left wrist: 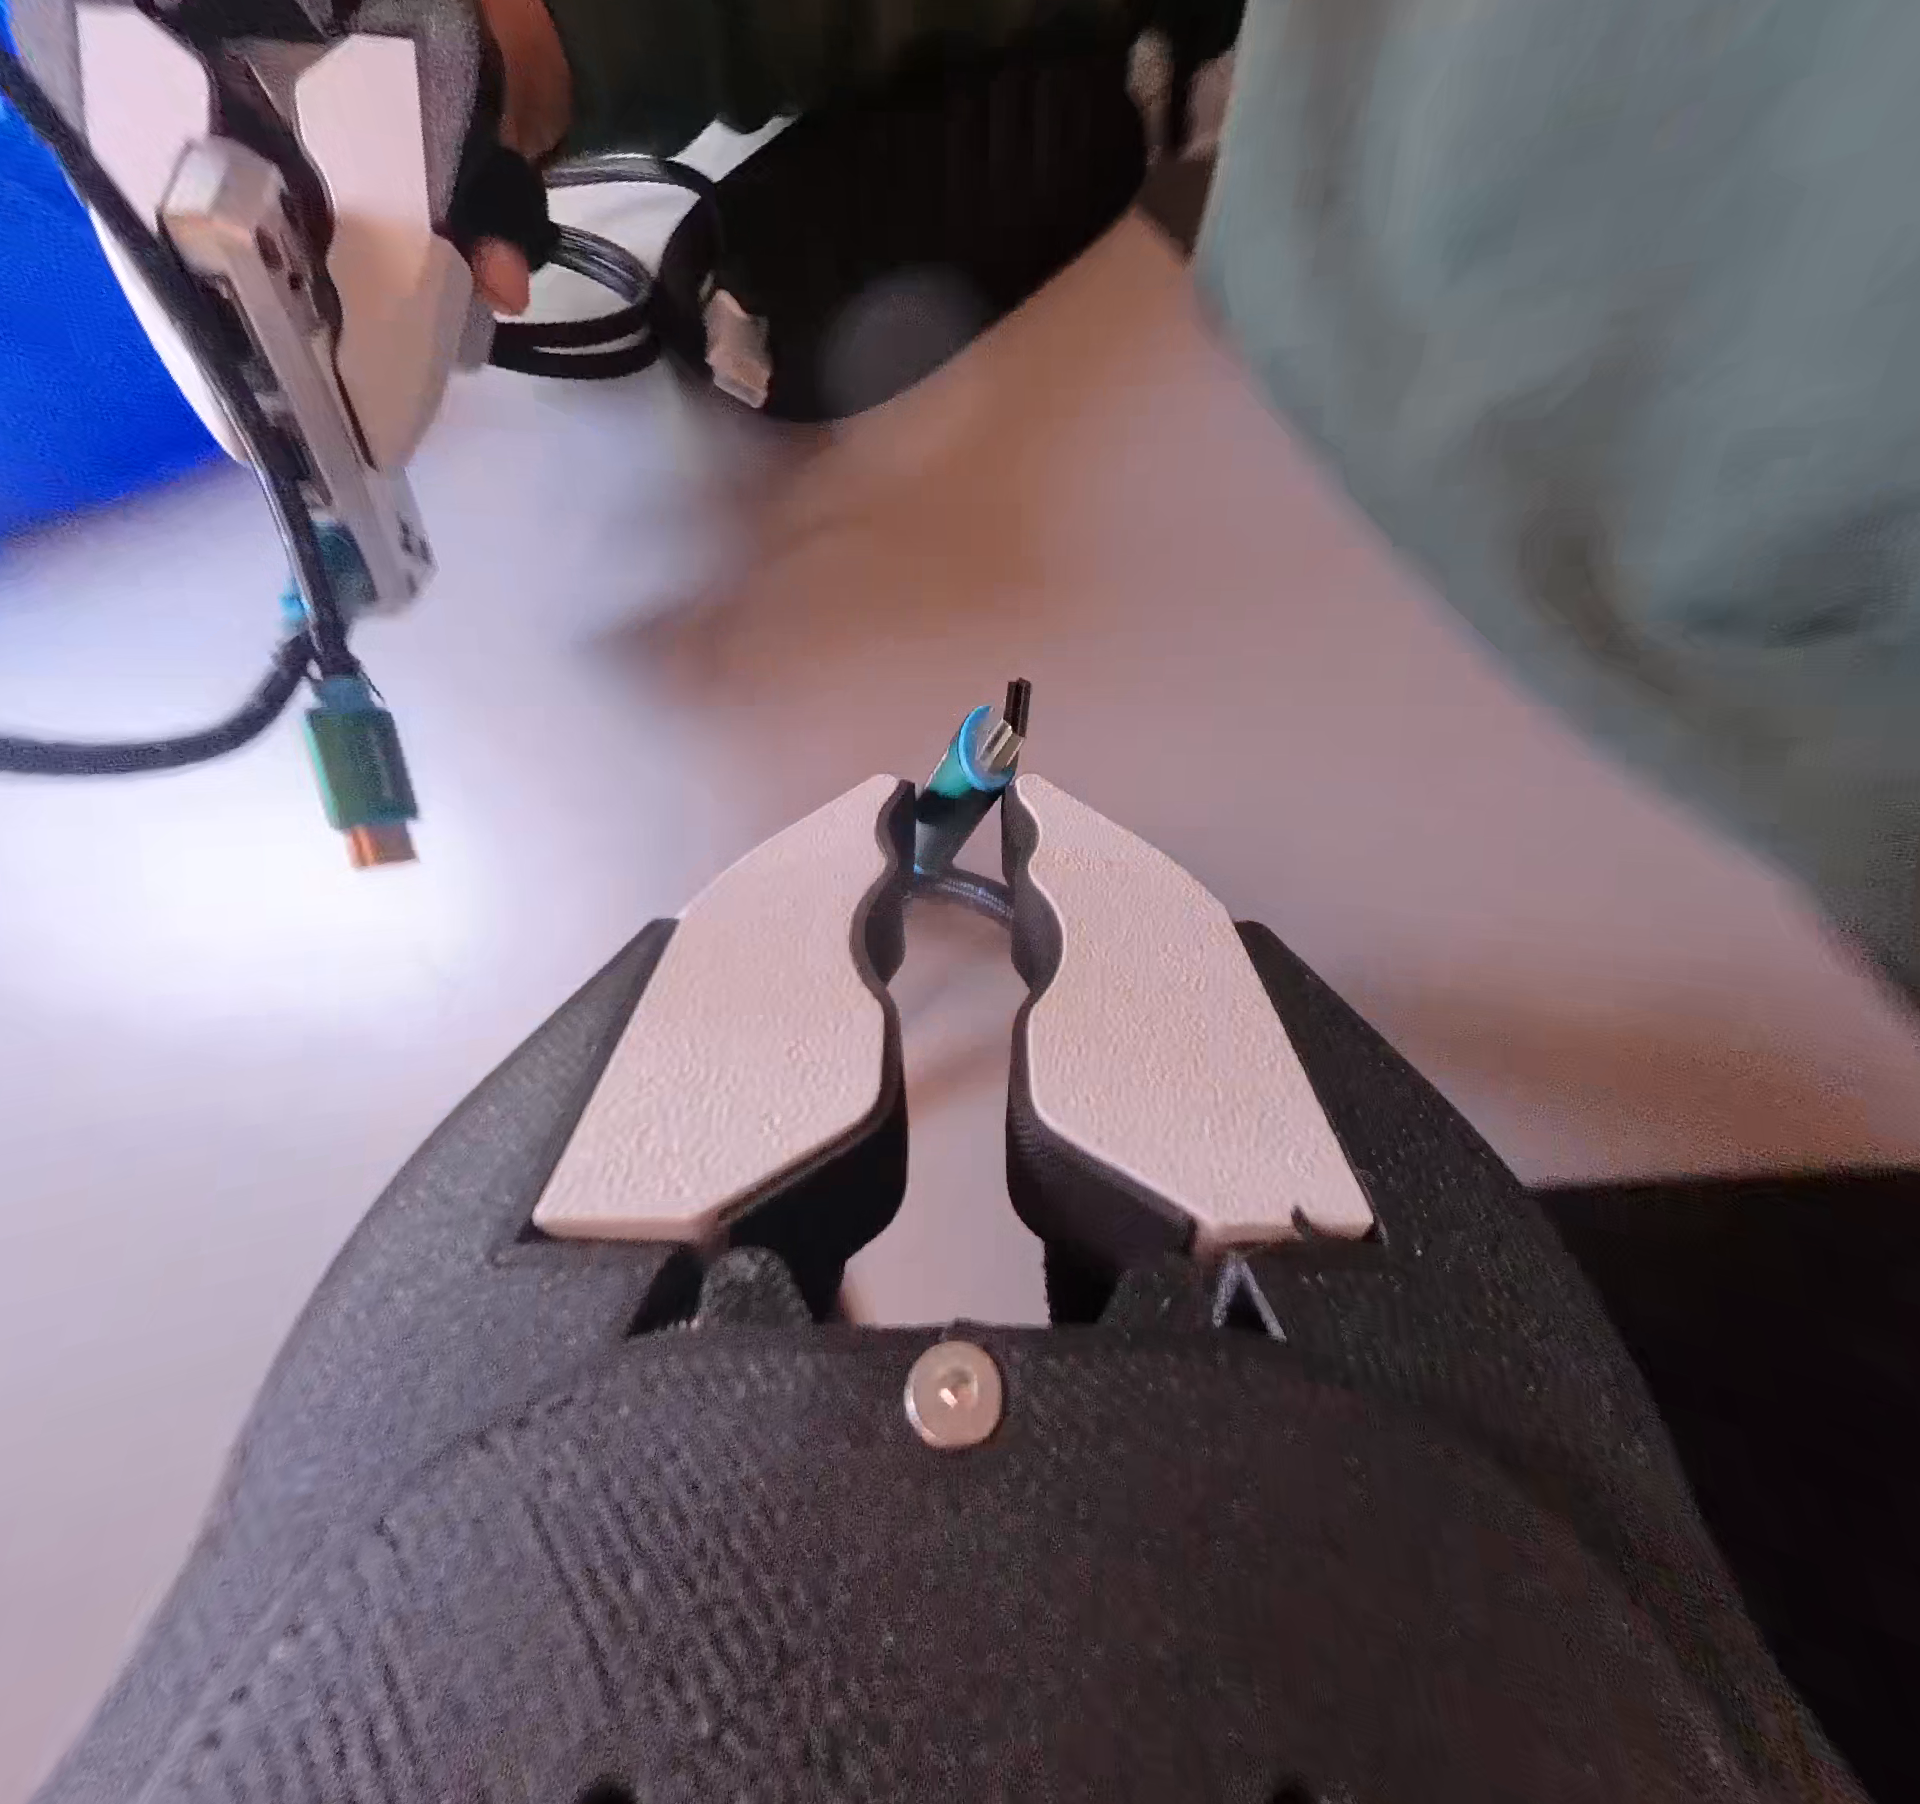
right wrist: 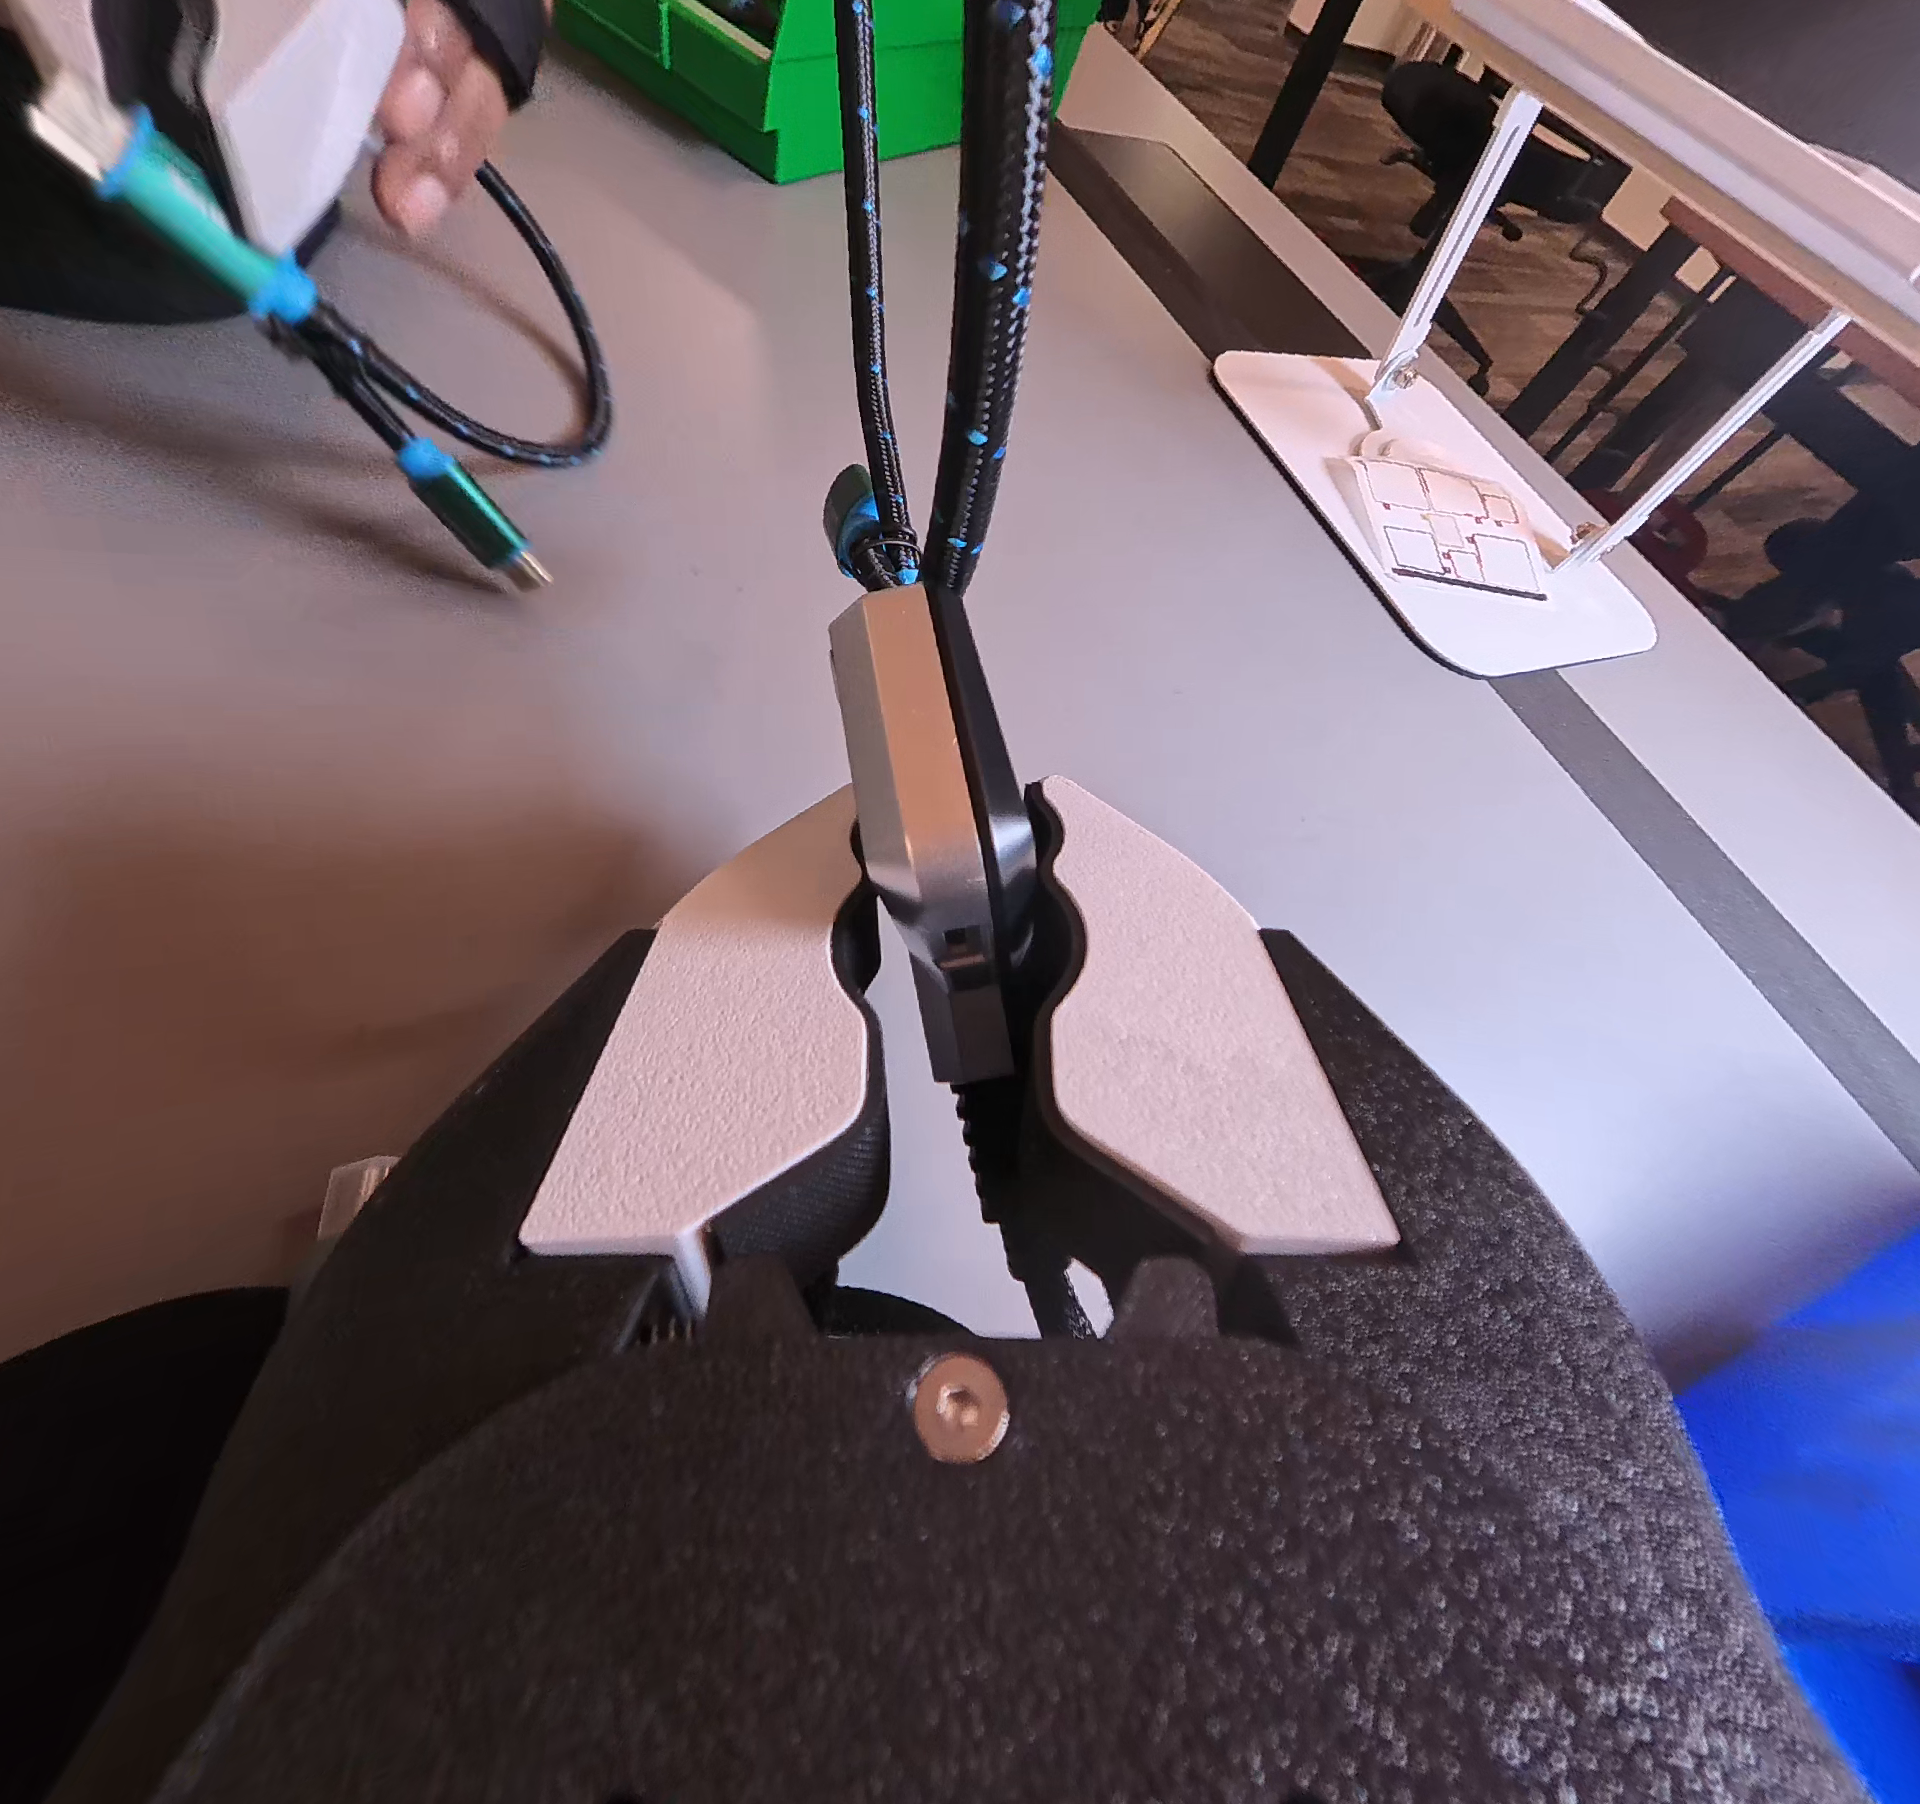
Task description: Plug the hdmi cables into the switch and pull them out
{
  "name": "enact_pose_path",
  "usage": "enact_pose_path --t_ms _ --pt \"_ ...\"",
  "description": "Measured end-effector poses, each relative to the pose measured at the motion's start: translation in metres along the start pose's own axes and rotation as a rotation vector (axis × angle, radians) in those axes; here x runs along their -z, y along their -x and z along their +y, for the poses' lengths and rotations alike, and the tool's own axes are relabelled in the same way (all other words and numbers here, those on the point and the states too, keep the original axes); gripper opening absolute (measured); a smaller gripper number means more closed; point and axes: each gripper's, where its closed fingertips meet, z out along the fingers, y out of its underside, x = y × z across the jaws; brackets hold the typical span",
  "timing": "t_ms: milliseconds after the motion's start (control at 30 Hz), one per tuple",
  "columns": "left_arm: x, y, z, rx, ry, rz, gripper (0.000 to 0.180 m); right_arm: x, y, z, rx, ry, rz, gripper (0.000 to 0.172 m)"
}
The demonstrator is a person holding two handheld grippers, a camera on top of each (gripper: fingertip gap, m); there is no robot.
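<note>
A: What is closest in the left gripper (left wrist: 961, 798)?
B: Its two fingers are pressed on a teal plug (left wrist: 956, 788). The plug's long axis tilts up and to the right, and its metal tip points away from the camera, above the grey table (left wrist: 312, 975). A bit of braided cable curves behind it between the fingers.

A: And the right gripper (right wrist: 951, 855)?
B: It pinches a silver hub (right wrist: 904, 767) with a black side. The hub is long and thin; its long axis runs forward from the fingers, leaning a little left. Two black-and-blue braided cables (right wrist: 997, 196) rise from its far end.

A: How many plugs do you count?
B: In the right view, two teal ones on the left: one held in the other gripper, and one green plug (right wrist: 473, 513) hanging lower, tip pointing down-right. I cannot tell if it touches the table.

A: Farther away?
B: One green bin (right wrist: 831, 61) and one white stand (right wrist: 1455, 528) on the table.
</note>
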Motion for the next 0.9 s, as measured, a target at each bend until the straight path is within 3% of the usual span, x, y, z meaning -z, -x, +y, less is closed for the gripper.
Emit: enact_pose_path --t_ms 167,300,467,667,767,900 --pt "0.043 -0.024 0.007 0.379 0.035 0.446 0.013 -0.002 0.003 -0.001 0.006 0.007 -0.007 0.025" --pt "0.042 -0.032 0.024 0.596 0.113 0.702 0.013 -0.001 0.003 -0.002 0.004 0.004 -0.004 0.025" --pt "0.03 -0.009 0.033 0.621 0.1 0.707 0.013 -0.001 0.002 0.0 -0.009 0.001 -0.005 0.025" --pt "0.017 0.01 0.043 0.65 0.089 0.662 0.03 -0.001 -0.001 0.003 -0.019 0.007 -0.001 0.025" --pt "0.011 0.027 0.052 0.643 0.097 0.573 0.04 0.0 -0.003 0.003 -0.026 0.007 0.005 0.025" --pt "0.016 0.065 0.057 0.626 0.064 0.337 0.043 0.0 -0.005 0.005 -0.036 0.007 0.008 0.025"
